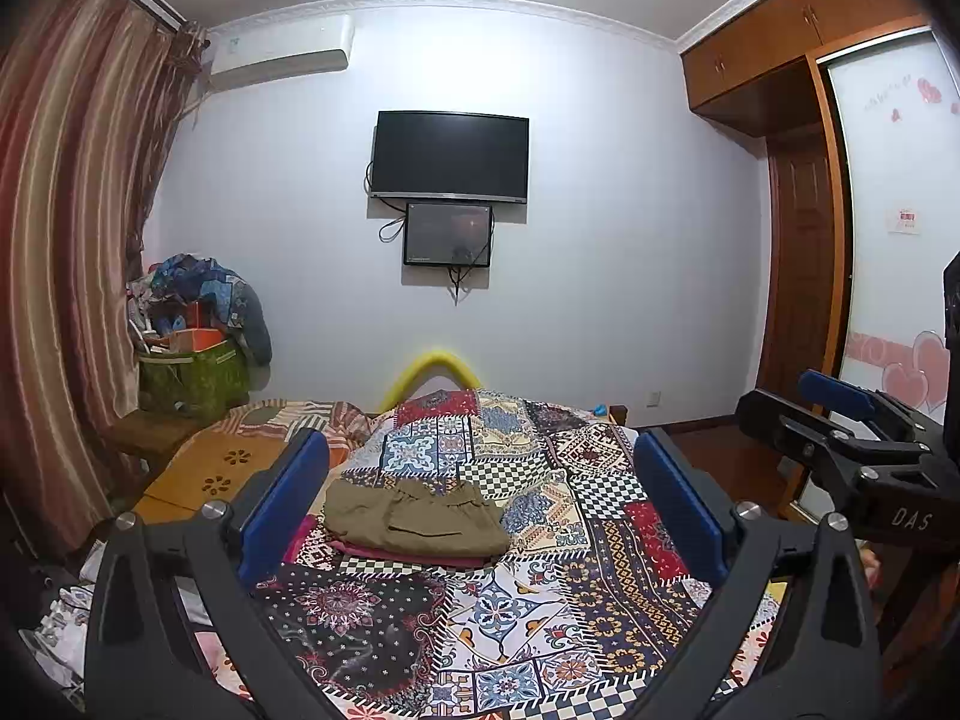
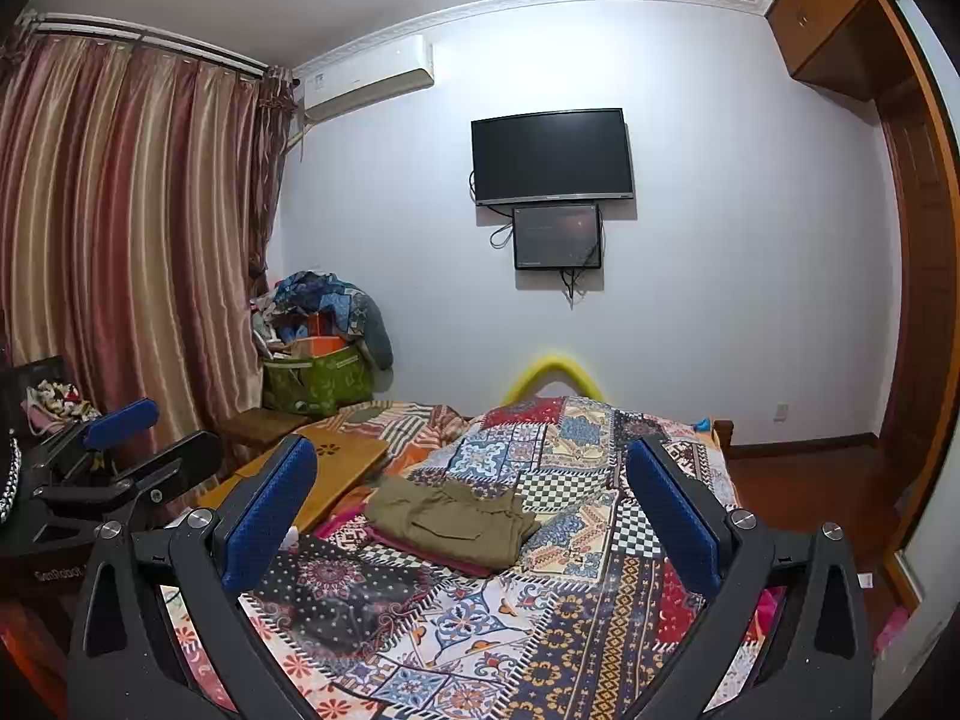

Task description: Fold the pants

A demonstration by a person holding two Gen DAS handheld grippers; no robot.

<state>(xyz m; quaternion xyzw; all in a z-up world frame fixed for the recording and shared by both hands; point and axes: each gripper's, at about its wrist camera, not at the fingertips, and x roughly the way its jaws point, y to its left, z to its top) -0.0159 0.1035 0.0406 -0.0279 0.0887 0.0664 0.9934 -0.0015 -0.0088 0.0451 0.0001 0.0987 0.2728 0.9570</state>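
- The pants (image 1: 414, 519) are olive green and lie on the bed (image 1: 606, 606) in a folded bundle, just below the middle of the left view. They sit on top of a pink cloth (image 1: 384, 553).
- In the right view the pants (image 2: 450, 519) also sit near the middle of the frame, a bit to the left.
- The left gripper (image 1: 480, 504) is open wide and holds nothing — the pants show between its two blue fingers, but farther out on the bed, not touching.
- The right gripper (image 2: 471, 507) is open wide too, with nothing in it. The pants lie ahead of it, closer to its left finger.
- The bundle's long side runs left to right across both views.
- Both grippers hang above the near part of the bed. The pants look about as far from one as from the other — I think the left one faces them more squarely.
- They already look folded, so little seems left to do.
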